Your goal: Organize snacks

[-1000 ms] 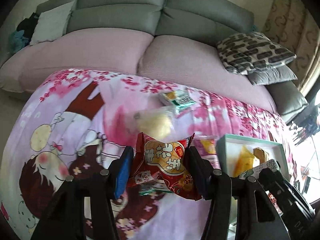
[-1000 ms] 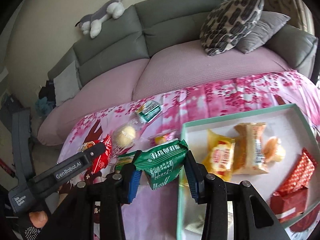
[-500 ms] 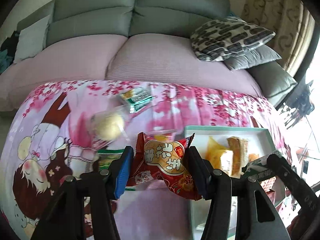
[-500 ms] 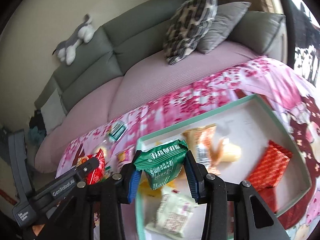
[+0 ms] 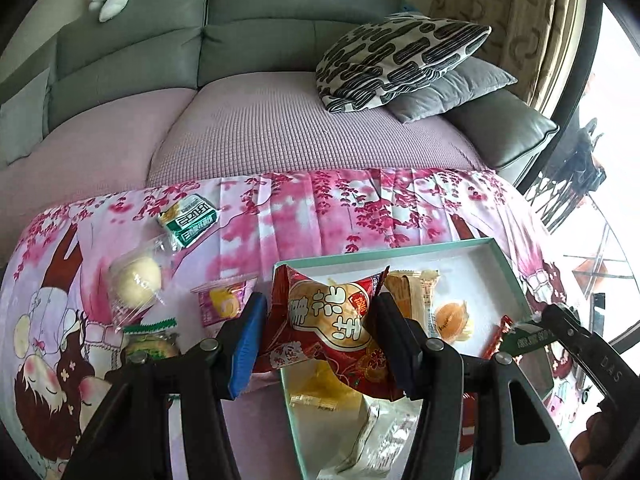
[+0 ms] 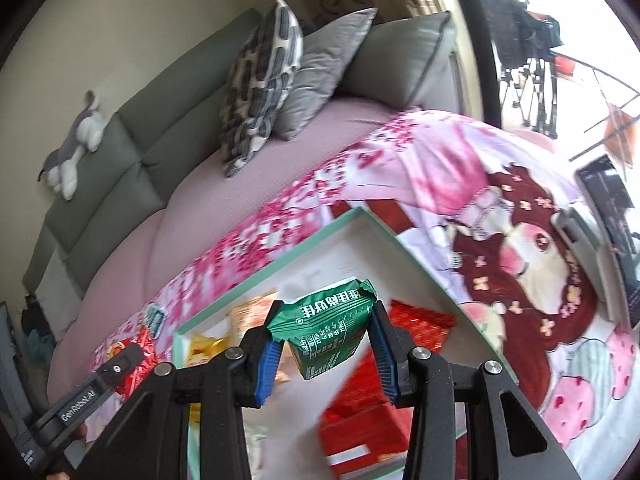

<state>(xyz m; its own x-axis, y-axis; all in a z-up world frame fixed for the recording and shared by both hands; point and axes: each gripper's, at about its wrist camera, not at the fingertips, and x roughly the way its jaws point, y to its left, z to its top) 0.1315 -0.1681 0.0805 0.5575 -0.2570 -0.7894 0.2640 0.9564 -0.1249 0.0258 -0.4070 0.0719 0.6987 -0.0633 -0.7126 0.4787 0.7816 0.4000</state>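
My left gripper (image 5: 318, 312) is shut on a red snack packet (image 5: 332, 320), held above the left edge of the mint-rimmed white box (image 5: 500, 256). My right gripper (image 6: 326, 332) is shut on a green snack packet (image 6: 326, 336), hanging over the middle of the same box (image 6: 280, 264). Inside the box lie several snacks: an orange-wrapped cake (image 5: 412, 292), a round pastry (image 5: 452, 318), red packets (image 6: 360, 408) and a pale wrapper (image 5: 376, 440). The right gripper with its green packet (image 5: 532, 336) also shows at the right of the left wrist view.
Loose snacks lie on the pink cartoon-print cloth (image 5: 300, 216) left of the box: a green-and-white packet (image 5: 188, 220), a wrapped bun (image 5: 136, 284), a pink packet (image 5: 220, 300), a green-edged biscuit (image 5: 152, 340). A grey sofa (image 5: 256, 40) with cushions (image 5: 396, 60) stands behind.
Both grippers have swung to the right with their packets. The left one now reaches the box's left edge; the right one went from the box's left rim to over its middle and rolled.
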